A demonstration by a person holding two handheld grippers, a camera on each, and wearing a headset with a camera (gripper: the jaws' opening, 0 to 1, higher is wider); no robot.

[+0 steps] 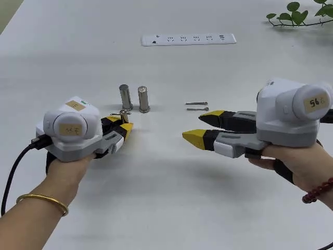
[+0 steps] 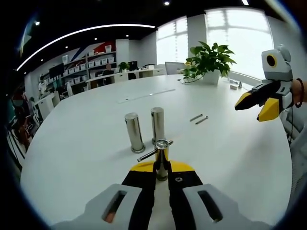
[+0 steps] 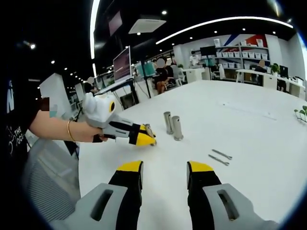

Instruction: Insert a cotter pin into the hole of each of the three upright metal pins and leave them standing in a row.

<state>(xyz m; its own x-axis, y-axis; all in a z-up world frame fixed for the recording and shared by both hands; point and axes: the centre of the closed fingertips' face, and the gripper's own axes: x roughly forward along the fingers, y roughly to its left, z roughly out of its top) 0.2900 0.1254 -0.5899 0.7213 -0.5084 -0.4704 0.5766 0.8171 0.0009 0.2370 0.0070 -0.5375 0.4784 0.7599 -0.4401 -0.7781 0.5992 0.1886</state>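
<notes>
Just in front of the right bare pin [image 1: 143, 99], a little to its left, the left gripper [image 1: 124, 122] is pinched on the fitted pin [image 2: 161, 158], which sits upright between the yellow jaw tips. A cotter [image 2: 153, 151] runs through its hole near the top. We cannot tell whether its base is on the table [image 1: 166, 198] or just above it. The left bare pin [image 1: 125, 97] stands just beside the right bare pin. The two loose cotters [image 1: 196, 103] lie flat and side by side to that pin's right, near it. Further right and nearer us, the right gripper [image 1: 192, 126] hangs with its jaws spread and nothing between them.

We judge one pin done and two to go, so the step in hand is to stand the fitted pin in line with the bare ones. We should bring it down plumb with its base flat on the table. It should stand beside the bare pins but far enough off that the cotter's ends do not clip them. Then we part the jaws evenly and draw straight back, since any drag would topple it.

For the next cotter we would come in low with the right jaw tips, because it is thin and lies flat. We would grip it near the head so the legs stay free for the hole
</notes>
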